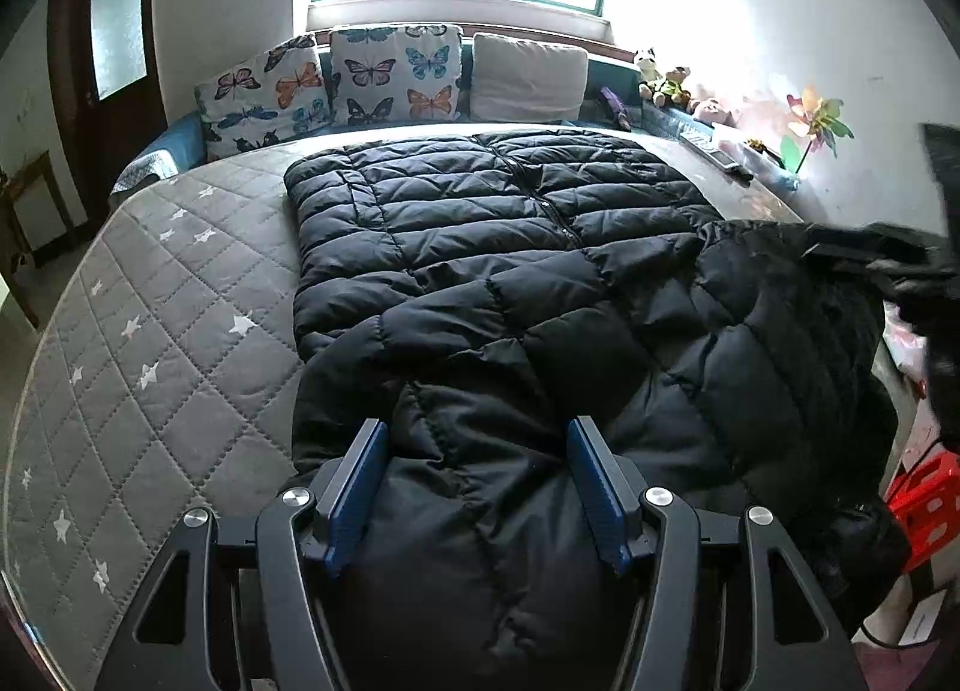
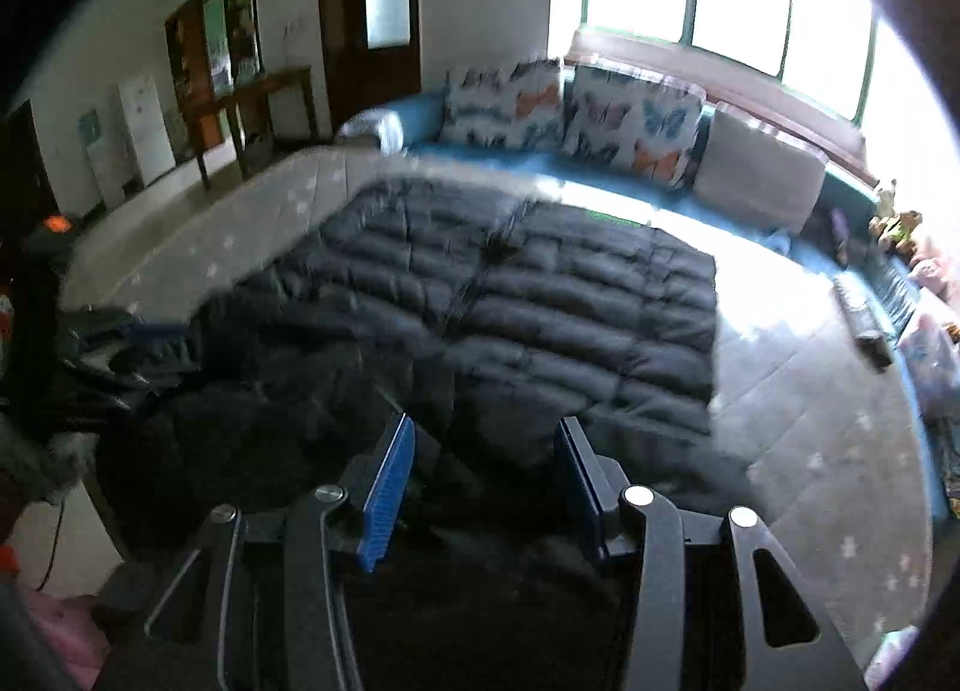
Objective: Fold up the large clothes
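A large black puffer coat (image 1: 492,271) lies spread on a grey quilted table cover (image 1: 168,331), zipper up, with its near part bunched and hanging over the near edge. My left gripper (image 1: 474,451) is open, its blue pads on either side of a fold of the coat's near end. The other gripper shows as a dark shape at the right edge (image 1: 924,271). In the right wrist view the coat (image 2: 540,295) is blurred. My right gripper (image 2: 483,451) is open just above the coat's near edge.
A blue sofa (image 1: 180,139) with butterfly cushions (image 1: 396,73) stands behind the table under a bright window. Remote controls (image 1: 714,151), plush toys (image 1: 666,79) and a pinwheel (image 1: 816,121) sit at the far right. A red stool (image 1: 924,499) stands right of the table. A door (image 2: 369,1) and cabinet are at the left.
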Available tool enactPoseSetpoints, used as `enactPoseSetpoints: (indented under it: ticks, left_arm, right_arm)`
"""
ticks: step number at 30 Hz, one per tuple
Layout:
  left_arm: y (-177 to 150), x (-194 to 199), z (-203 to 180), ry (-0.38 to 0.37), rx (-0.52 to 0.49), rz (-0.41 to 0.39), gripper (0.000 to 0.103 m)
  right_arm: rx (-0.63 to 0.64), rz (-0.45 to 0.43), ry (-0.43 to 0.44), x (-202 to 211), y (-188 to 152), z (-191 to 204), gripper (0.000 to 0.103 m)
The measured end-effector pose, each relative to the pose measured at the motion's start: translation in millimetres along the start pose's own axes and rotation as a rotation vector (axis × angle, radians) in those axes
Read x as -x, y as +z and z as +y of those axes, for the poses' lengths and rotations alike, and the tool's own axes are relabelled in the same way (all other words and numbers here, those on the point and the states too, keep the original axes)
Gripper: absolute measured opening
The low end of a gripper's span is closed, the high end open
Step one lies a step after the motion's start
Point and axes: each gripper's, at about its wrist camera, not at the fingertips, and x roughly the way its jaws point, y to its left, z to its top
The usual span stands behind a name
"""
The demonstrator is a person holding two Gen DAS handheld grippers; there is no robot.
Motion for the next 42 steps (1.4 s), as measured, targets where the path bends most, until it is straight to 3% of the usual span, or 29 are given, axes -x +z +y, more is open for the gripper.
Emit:
enactPoseSetpoints:
  ticks: [5, 10, 15, 21, 25, 29, 31, 33, 35, 42]
  left_arm:
    - [2.1, 1.0, 1.4, -0.01, -0.004, 0.001, 0.064]
    - [14.2, 10.8, 1.2, -0.003, -0.009, 0.006, 0.064]
    - [31.7, 31.1, -6.7, -0.108, 0.016, -0.045, 0.064]
    - [43.3, 1.7, -47.0, -0.169, -0.034, 0.015, 0.064]
    - [39.7, -16.3, -73.8, -0.189, -0.096, 0.064, 0.064]
    - [31.8, -27.6, -94.2, -0.203, -0.147, 0.08, 0.064]
    - [28.8, -32.1, -100.6, -0.202, -0.161, 0.081, 0.064]
    - [25.4, -35.4, -103.1, -0.211, -0.167, 0.078, 0.064]
    - [20.8, -38.1, -106.9, -0.198, -0.188, 0.073, 0.064]
    - [13.1, -37.8, -108.1, -0.198, -0.219, 0.08, 0.064]
  right_arm:
    - [-0.085, 0.07, 0.028, -31.4, -23.4, -28.6, 0.051]
    - [-0.098, 0.066, -0.005, -16.3, -33.8, -38.9, 0.051]
    - [-0.135, 0.077, 0.01, -7.9, -47.8, -57.8, 0.051]
    - [-0.149, 0.065, 0.037, -14.5, -56.1, -60.9, 0.051]
    - [-0.134, 0.065, 0.022, 2.7, -51.2, -58.4, 0.051]
    - [-0.135, 0.0, 0.037, 27.6, -46.9, -54.2, 0.051]
    - [-0.12, 0.009, 0.036, 25.4, -50.1, -51.2, 0.051]
    - [-0.101, 0.072, 0.006, 4.8, -62.1, -51.5, 0.051]
    - [-0.127, 0.06, 0.045, -9.4, -74.0, -58.0, 0.051]
    - [-0.122, 0.031, 0.02, 20.1, -60.3, -52.7, 0.051]
